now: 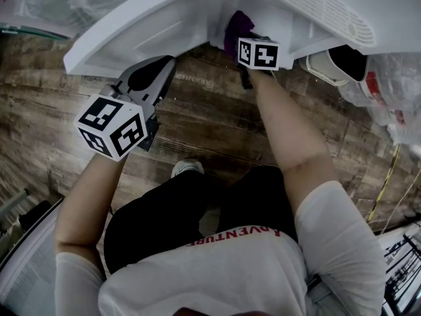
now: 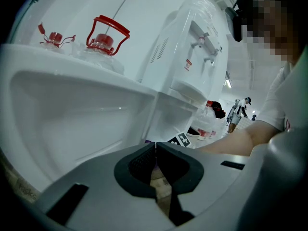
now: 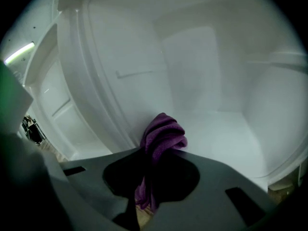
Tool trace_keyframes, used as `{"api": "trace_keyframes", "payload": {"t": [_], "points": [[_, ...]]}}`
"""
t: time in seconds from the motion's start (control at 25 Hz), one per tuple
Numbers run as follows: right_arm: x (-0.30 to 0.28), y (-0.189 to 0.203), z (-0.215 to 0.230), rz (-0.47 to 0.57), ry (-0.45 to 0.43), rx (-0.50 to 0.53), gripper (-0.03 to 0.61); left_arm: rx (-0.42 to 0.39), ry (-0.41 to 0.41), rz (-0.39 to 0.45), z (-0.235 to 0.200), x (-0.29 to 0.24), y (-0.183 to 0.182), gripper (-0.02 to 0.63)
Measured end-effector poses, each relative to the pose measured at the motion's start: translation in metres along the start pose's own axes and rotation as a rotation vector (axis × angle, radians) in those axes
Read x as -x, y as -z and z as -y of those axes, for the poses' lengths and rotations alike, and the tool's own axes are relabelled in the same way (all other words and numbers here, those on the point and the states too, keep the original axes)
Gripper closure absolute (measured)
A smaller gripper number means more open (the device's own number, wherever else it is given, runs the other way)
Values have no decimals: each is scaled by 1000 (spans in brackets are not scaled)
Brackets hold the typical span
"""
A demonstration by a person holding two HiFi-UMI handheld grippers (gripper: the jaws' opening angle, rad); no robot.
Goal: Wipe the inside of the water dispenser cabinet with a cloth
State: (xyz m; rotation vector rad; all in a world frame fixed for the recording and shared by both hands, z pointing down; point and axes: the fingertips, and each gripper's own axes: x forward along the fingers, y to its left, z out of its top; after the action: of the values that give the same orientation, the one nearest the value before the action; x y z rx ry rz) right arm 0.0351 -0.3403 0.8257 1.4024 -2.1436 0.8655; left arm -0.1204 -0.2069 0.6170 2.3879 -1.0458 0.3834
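The white water dispenser cabinet [image 1: 276,5] stands open, its door [image 1: 131,31] swung out to the left. My right gripper [image 3: 153,150] is shut on a bunched purple cloth [image 3: 161,136] and reaches into the cabinet, with the cloth close to the white floor [image 3: 221,138] near the left wall. From the head view the cloth [image 1: 235,26] shows just beyond the right marker cube [image 1: 258,52]. My left gripper [image 1: 164,64] hangs beside the door's lower edge. Its jaws [image 2: 155,146] are shut with nothing between them, facing the door's inner panel [image 2: 72,109].
Clear water jugs with red handles [image 2: 103,37] show above the door. Another white dispenser [image 2: 192,57] stands beyond. A wooden floor [image 1: 210,124] lies below, with my white shoe [image 1: 187,168]. Plastic-wrapped items [image 1: 388,91] crowd the right, and a white container [image 1: 335,63] sits by the cabinet.
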Motion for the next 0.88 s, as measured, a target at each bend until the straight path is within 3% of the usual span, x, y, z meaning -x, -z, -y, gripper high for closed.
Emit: {"api": "trace_keyframes", "payload": {"t": [0.88], "points": [[56,38,99,-4,122,-143,517,-45,63,-18,39,-34,0,584]]}}
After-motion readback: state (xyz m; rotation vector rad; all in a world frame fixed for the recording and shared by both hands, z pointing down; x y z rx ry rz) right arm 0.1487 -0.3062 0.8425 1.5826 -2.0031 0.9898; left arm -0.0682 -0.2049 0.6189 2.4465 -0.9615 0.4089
